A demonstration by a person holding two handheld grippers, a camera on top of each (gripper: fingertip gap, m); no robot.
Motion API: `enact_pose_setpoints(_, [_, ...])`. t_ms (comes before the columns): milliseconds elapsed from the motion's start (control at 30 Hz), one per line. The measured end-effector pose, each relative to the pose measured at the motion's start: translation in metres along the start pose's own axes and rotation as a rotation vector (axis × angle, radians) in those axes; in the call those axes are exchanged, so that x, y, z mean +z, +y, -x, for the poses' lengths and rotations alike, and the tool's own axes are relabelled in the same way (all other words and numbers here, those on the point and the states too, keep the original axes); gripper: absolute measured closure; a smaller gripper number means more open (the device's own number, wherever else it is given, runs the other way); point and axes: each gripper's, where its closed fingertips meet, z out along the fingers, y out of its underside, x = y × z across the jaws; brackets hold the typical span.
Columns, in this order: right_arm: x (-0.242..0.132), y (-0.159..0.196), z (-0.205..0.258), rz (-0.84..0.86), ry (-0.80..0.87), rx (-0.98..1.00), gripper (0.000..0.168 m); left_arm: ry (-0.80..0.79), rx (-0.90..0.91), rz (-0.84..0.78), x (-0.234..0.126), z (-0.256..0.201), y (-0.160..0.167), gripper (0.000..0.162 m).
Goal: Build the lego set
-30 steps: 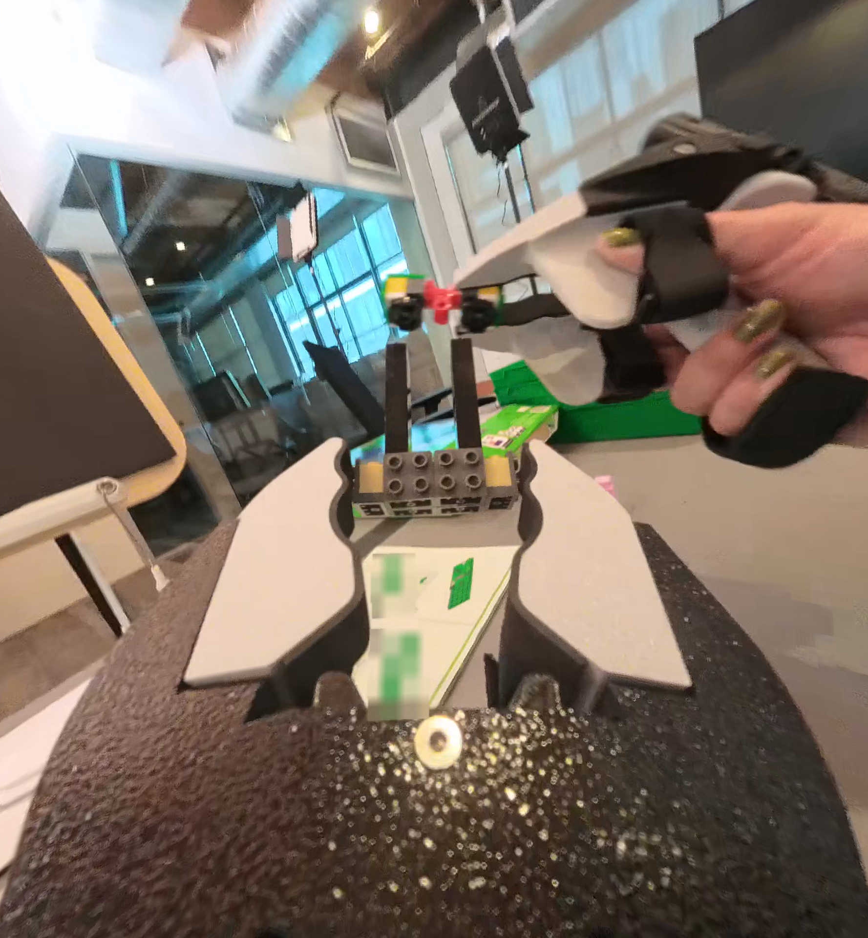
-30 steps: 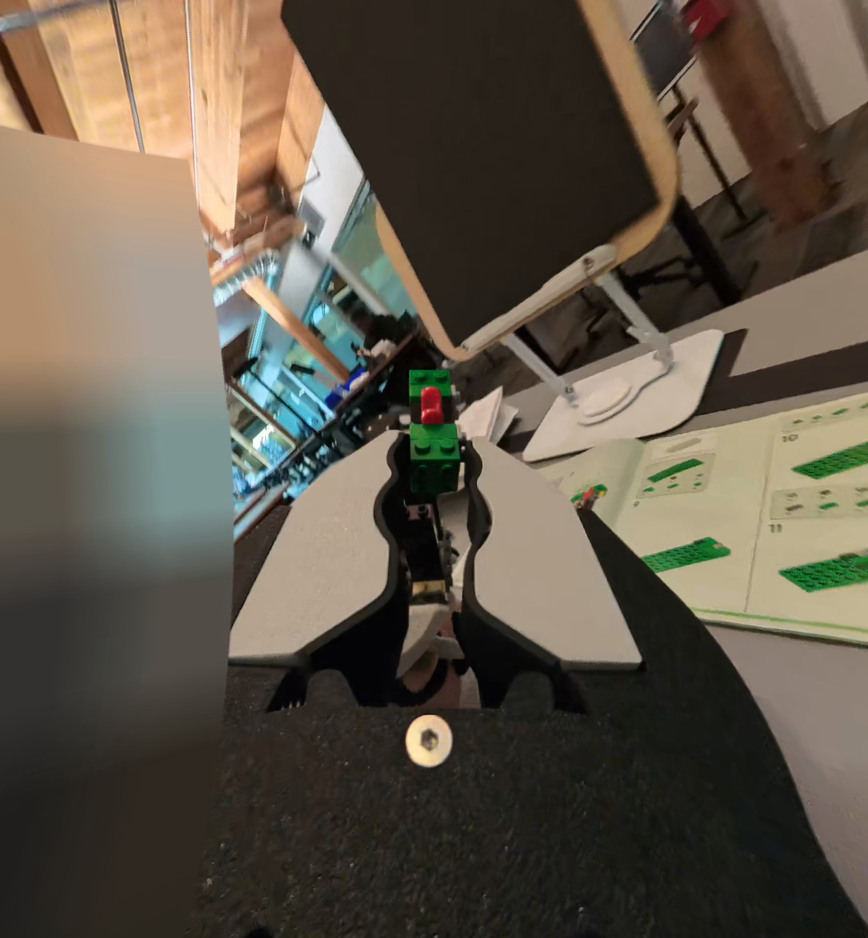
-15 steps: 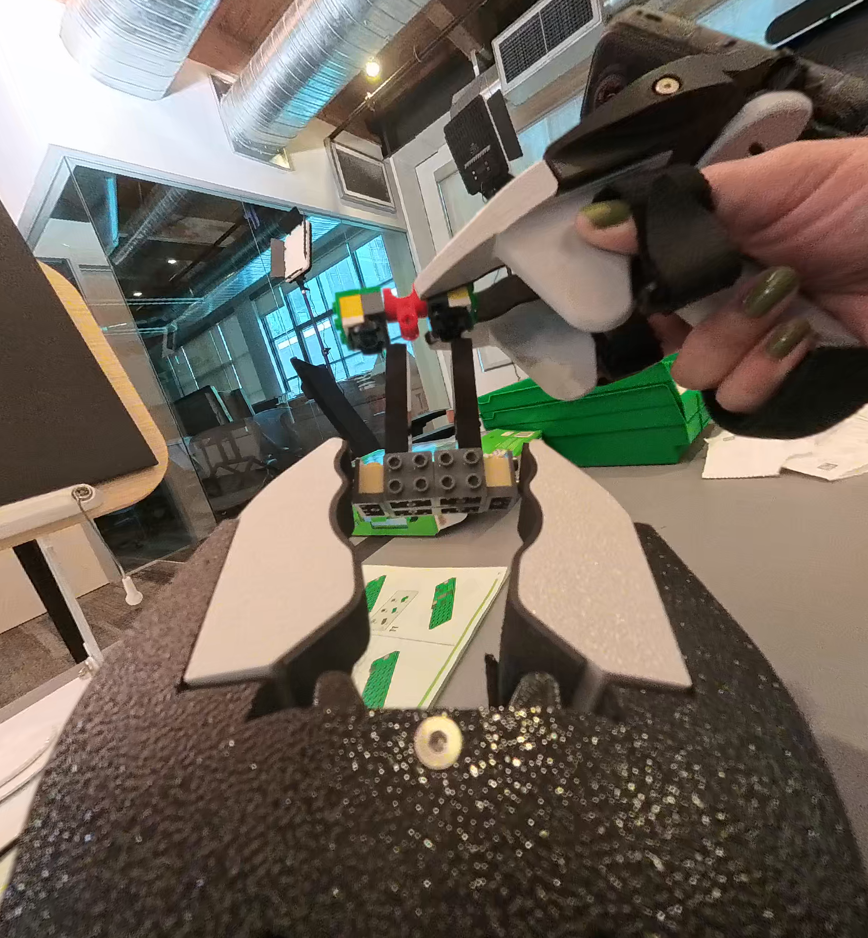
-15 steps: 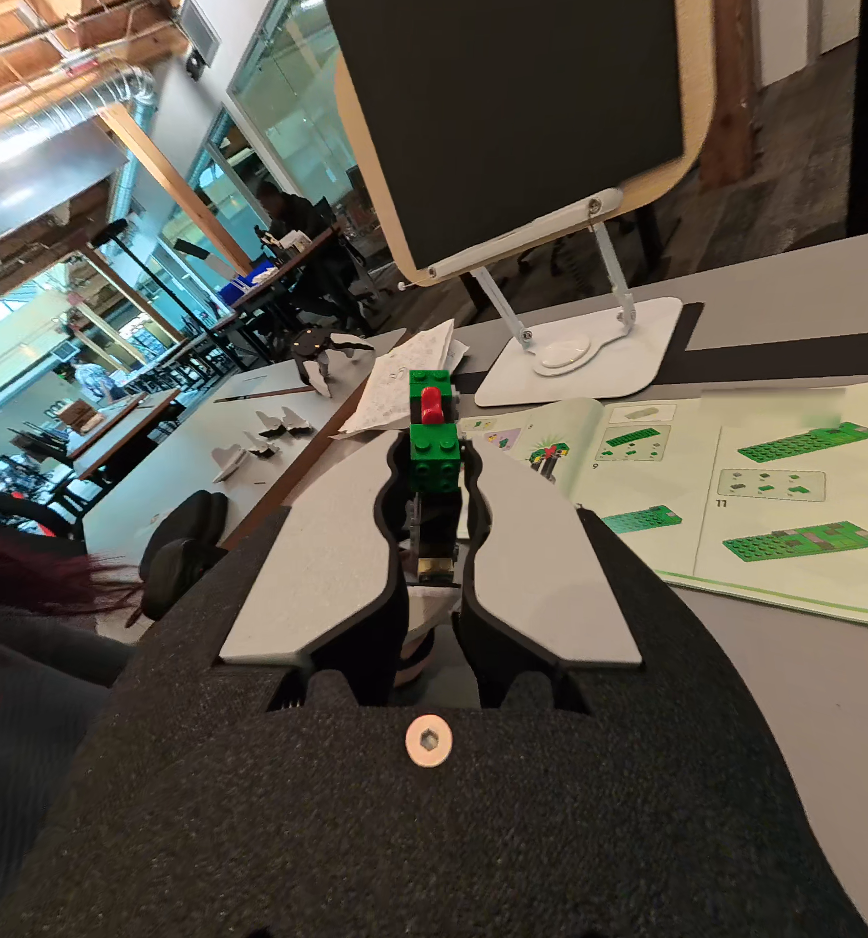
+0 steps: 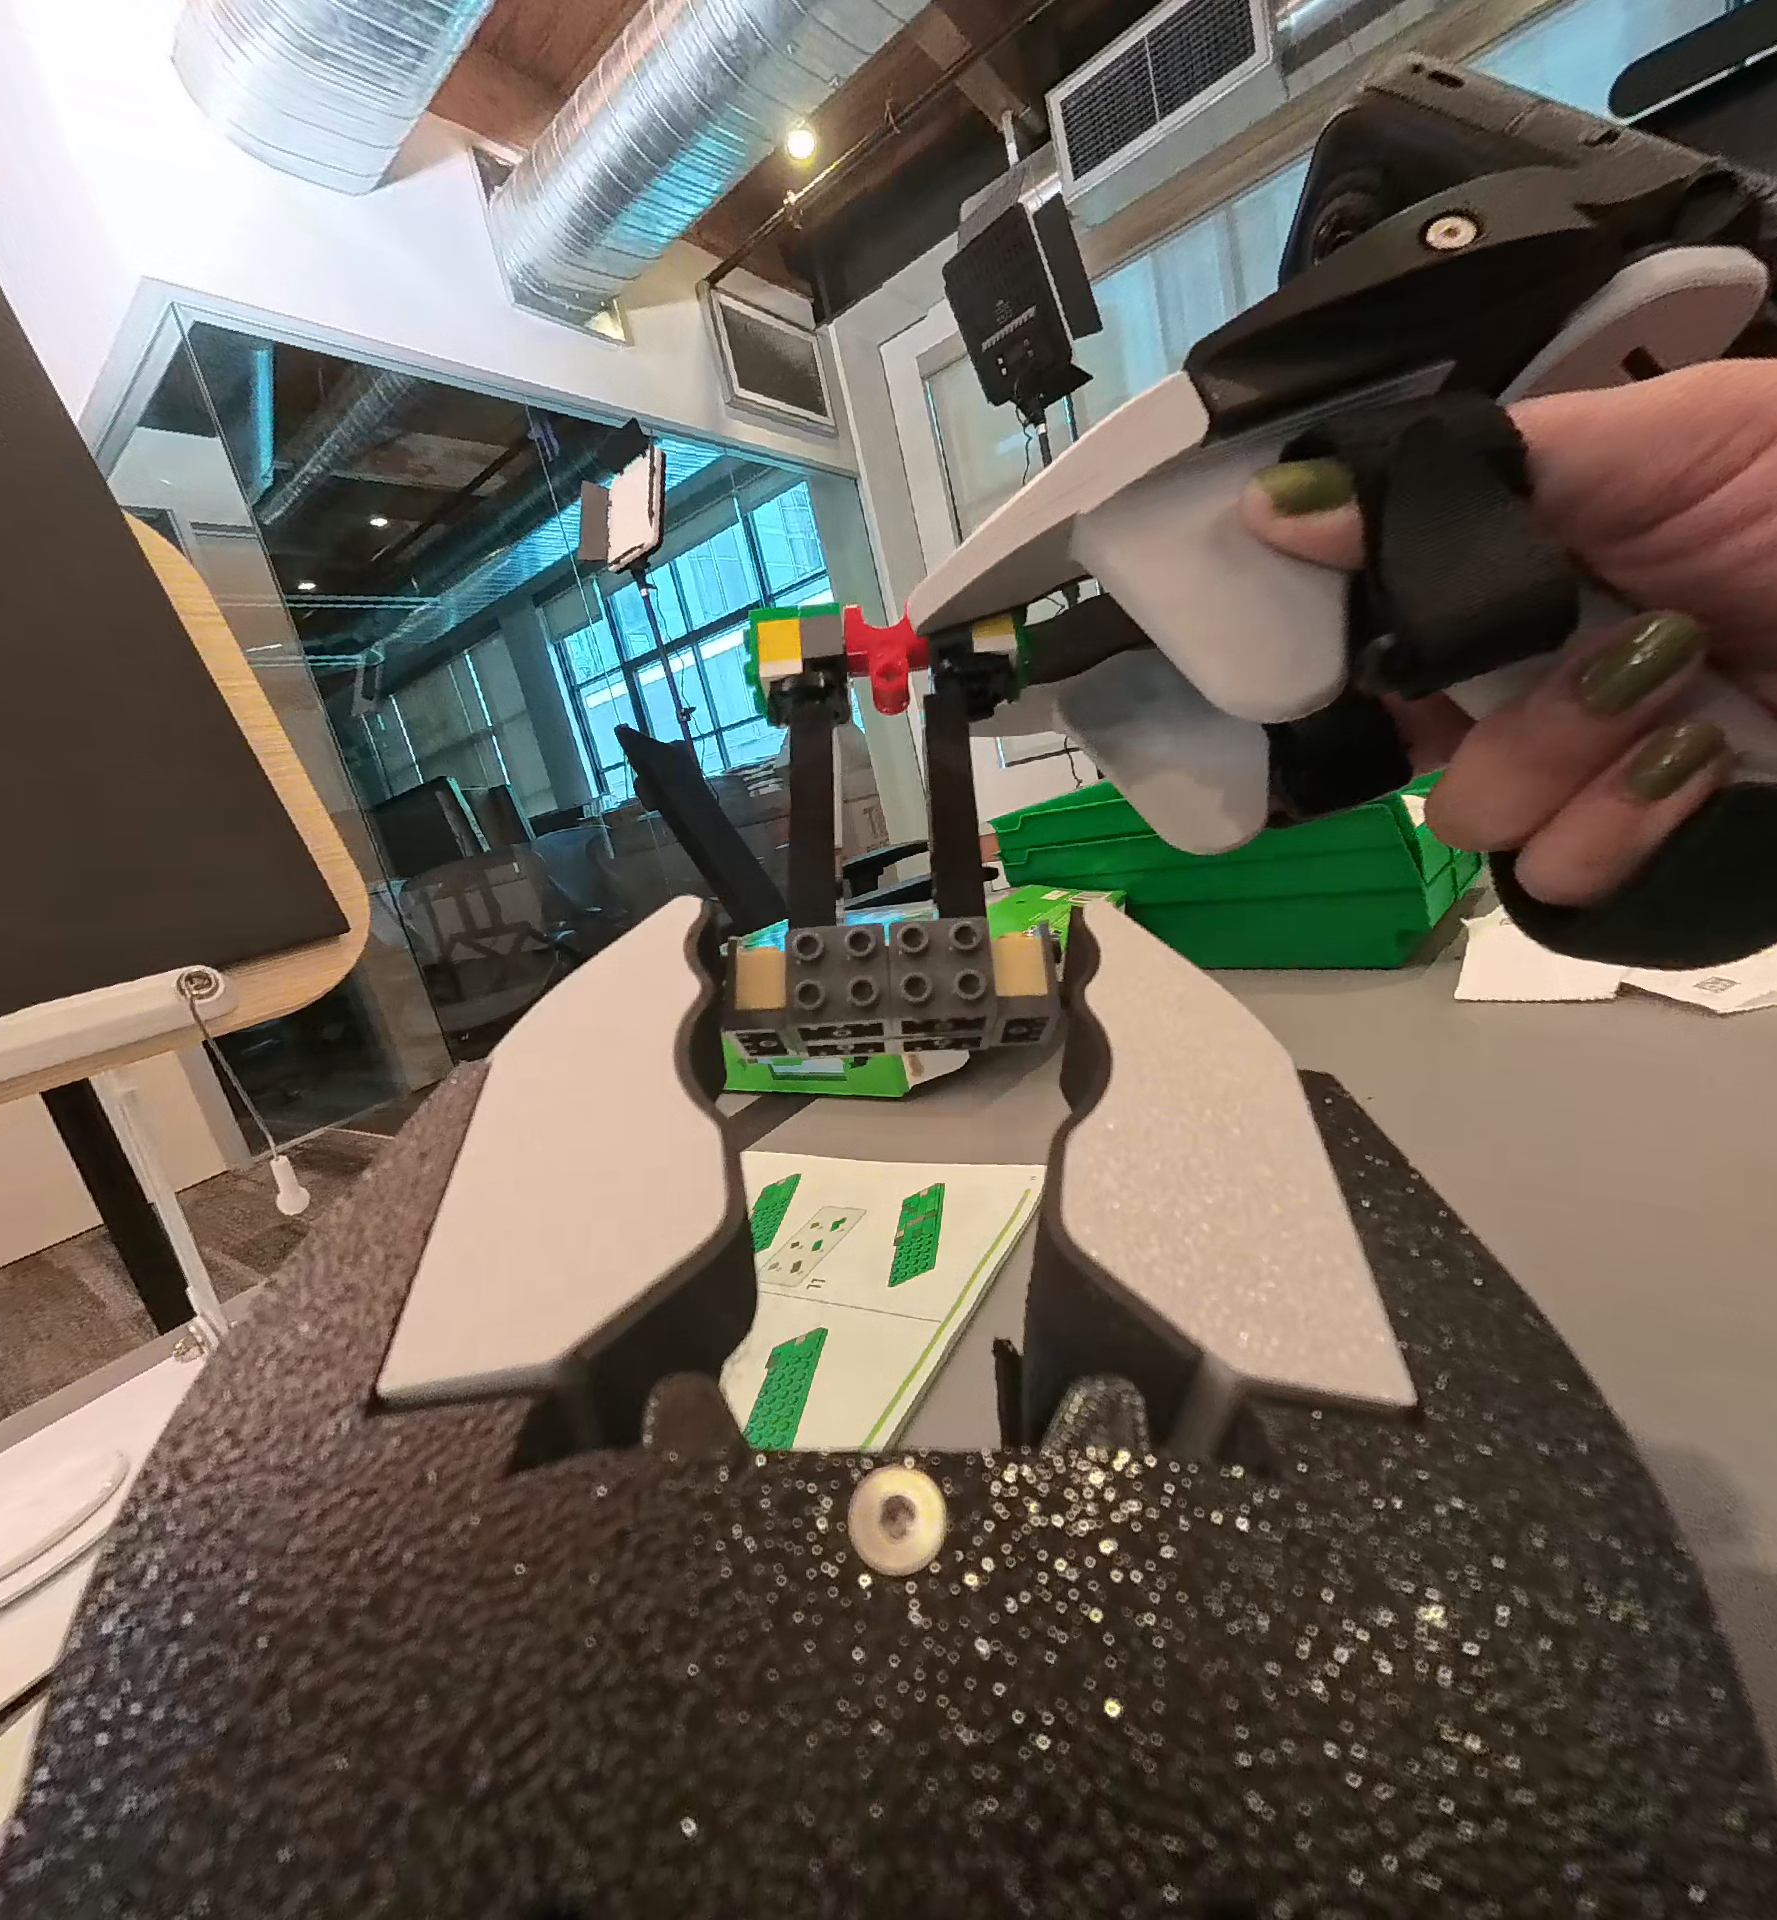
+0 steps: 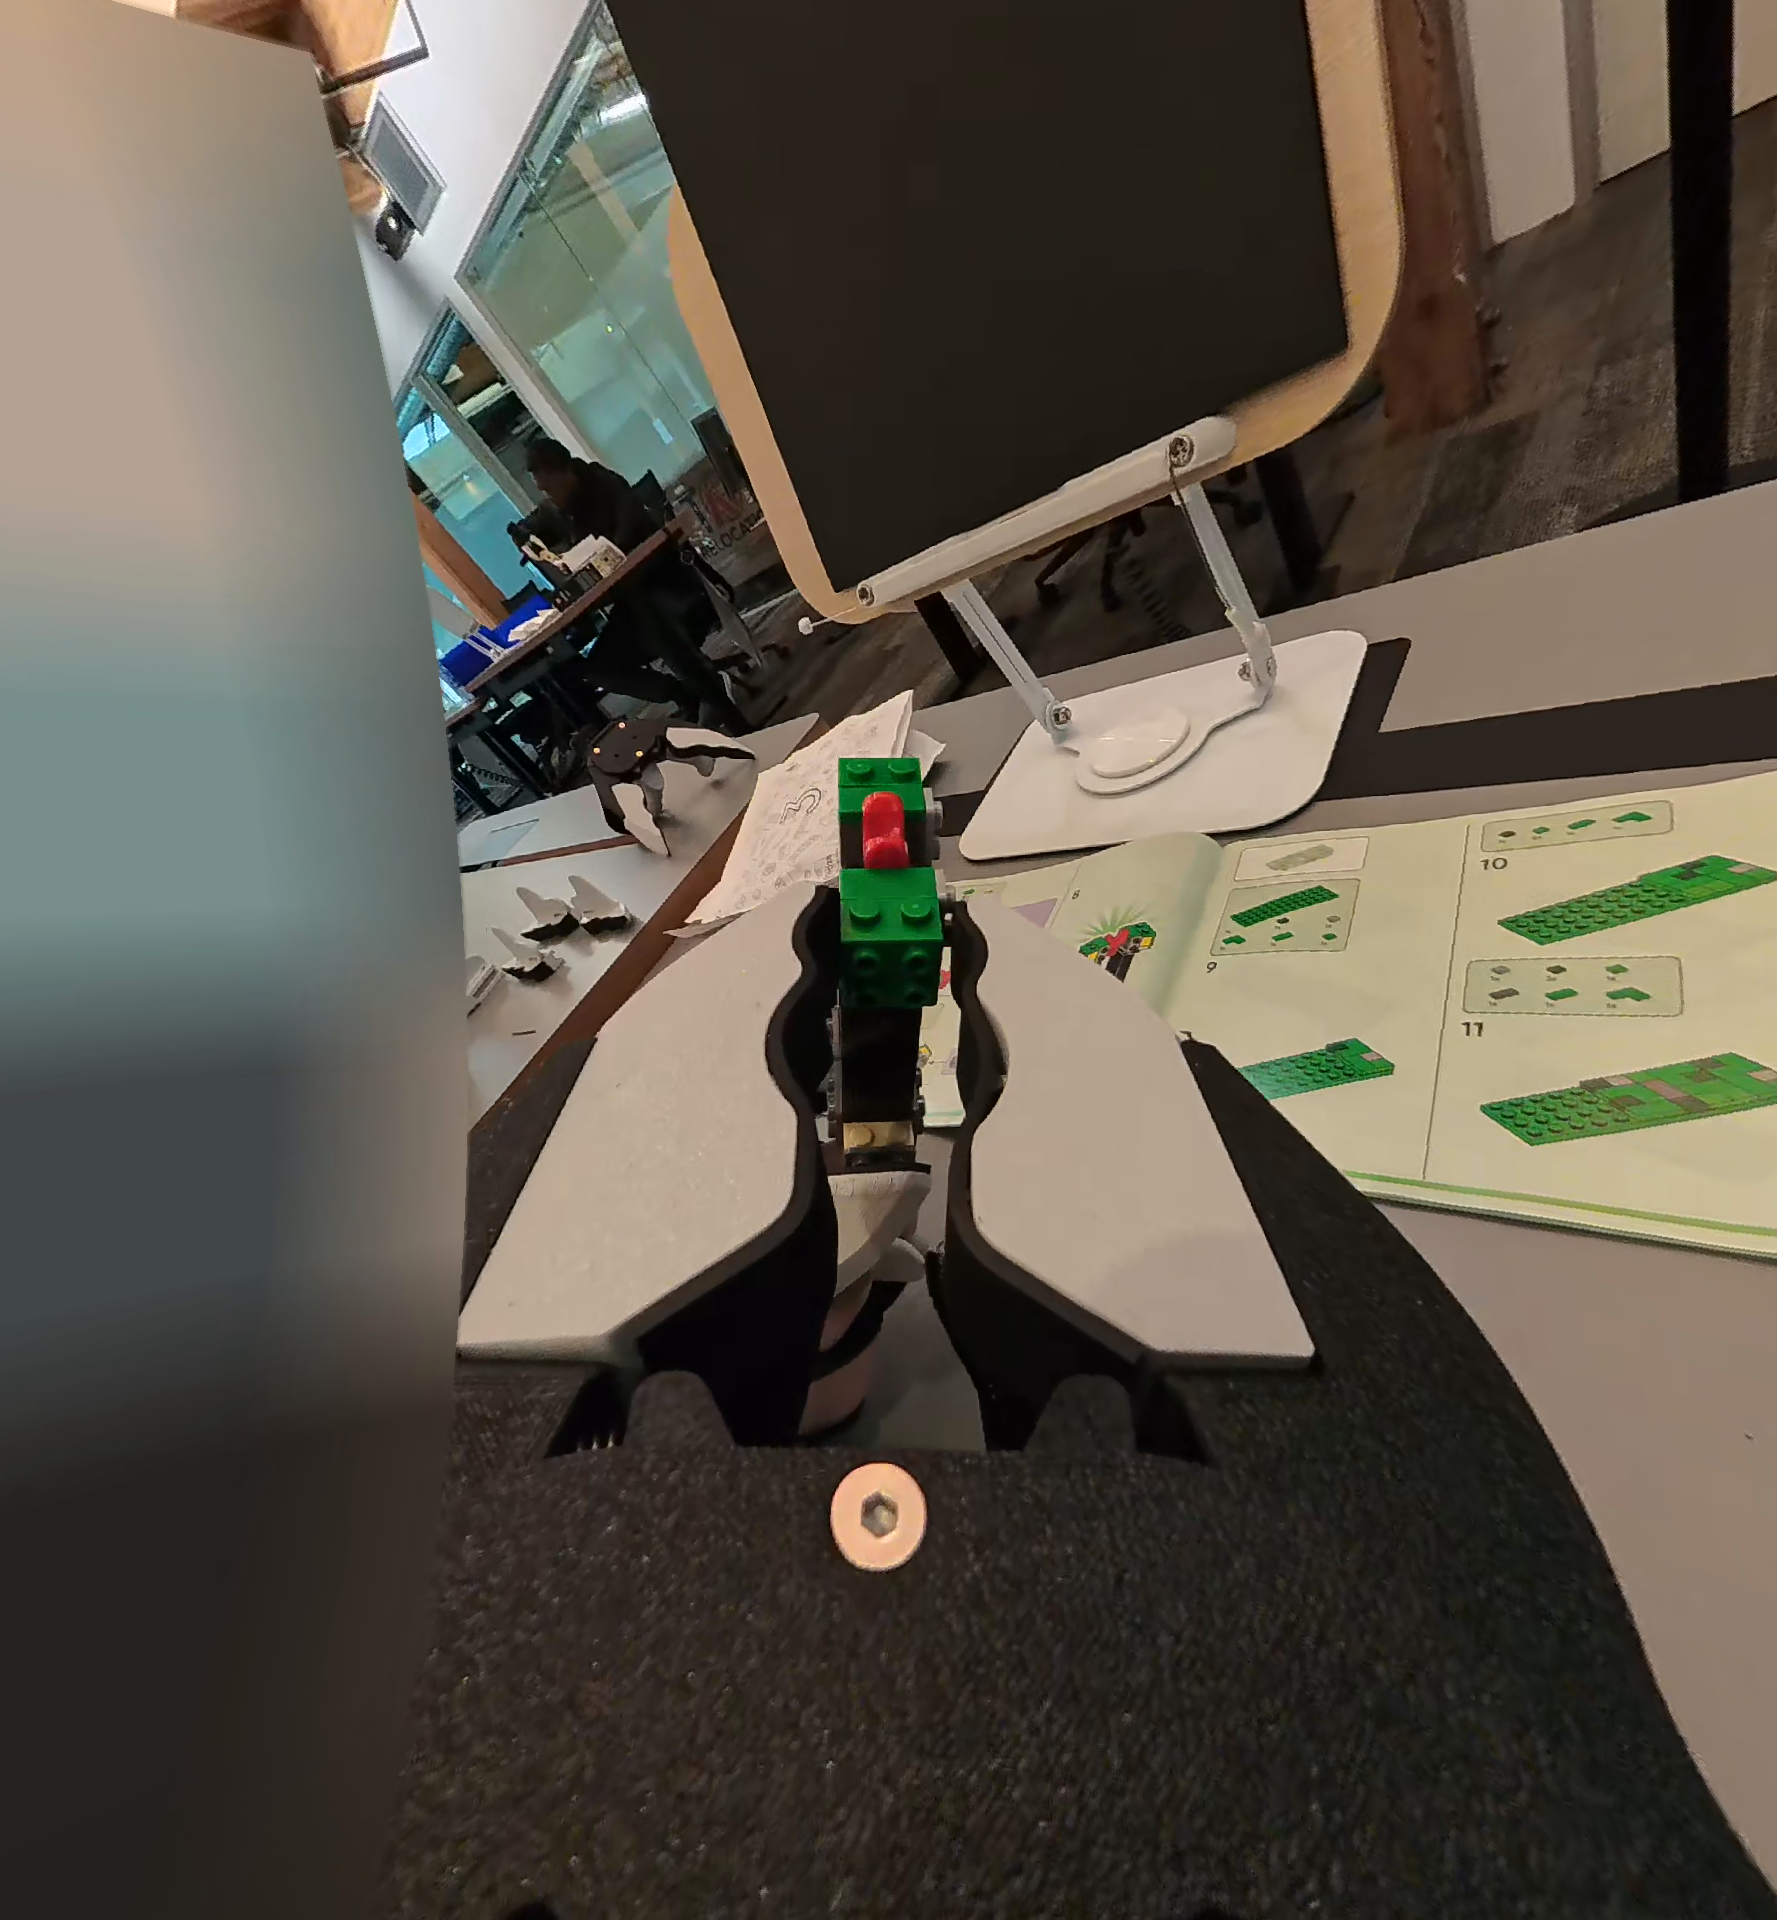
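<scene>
One lego model is held between both grippers above the grey table. My left gripper [image 5: 889, 982] is shut on its dark grey base block [image 5: 889, 961], which has tan ends. Two black stalks [image 5: 811, 821] rise from the block to a top bar of green, yellow and grey bricks joined by a red connector [image 5: 884, 665]. My right gripper [image 5: 957, 649], held by a hand, is shut on the bar's right end. In the right wrist view my right gripper [image 6: 886, 940] clamps the near green brick [image 6: 889, 920]. The red connector [image 6: 882, 831] lies beyond it.
An open instruction booklet [image 6: 1538, 987] lies on the table to the right and also shows in the left wrist view [image 5: 863, 1278]. Stacked green bins [image 5: 1227, 883], a green box [image 5: 822, 1070] and papers [image 5: 1642, 977] sit behind. A dark board stands on a white stand [image 6: 1175, 748]. Across from one pair of fingers to the other is roughly 5 centimeters.
Both grippers have kept their hold on the model. The pair has turned together, so the background has shifted and more of the table, bins and booklet shows.
</scene>
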Motion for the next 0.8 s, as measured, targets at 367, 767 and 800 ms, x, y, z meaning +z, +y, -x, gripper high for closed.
enact_pose_setpoints(367, [0.0042, 0.0018, 0.0004, -0.007, -0.003, -0.001, 0.149, 0.000, 0.007, 0.002, 0.0002, 0.0001, -0.0003, 0.099])
enact_pose_setpoints(767, [0.0046, 0.0020, 0.0010, -0.012, -0.007, -0.007, 0.149, -0.005, 0.007, 0.002, -0.0001, 0.0013, -0.0007, 0.099])
enact_pose_setpoints(800, [0.0045, 0.0021, 0.0007, -0.013, -0.006, -0.006, 0.149, -0.006, 0.007, 0.002, -0.0001, 0.0014, -0.0007, 0.099])
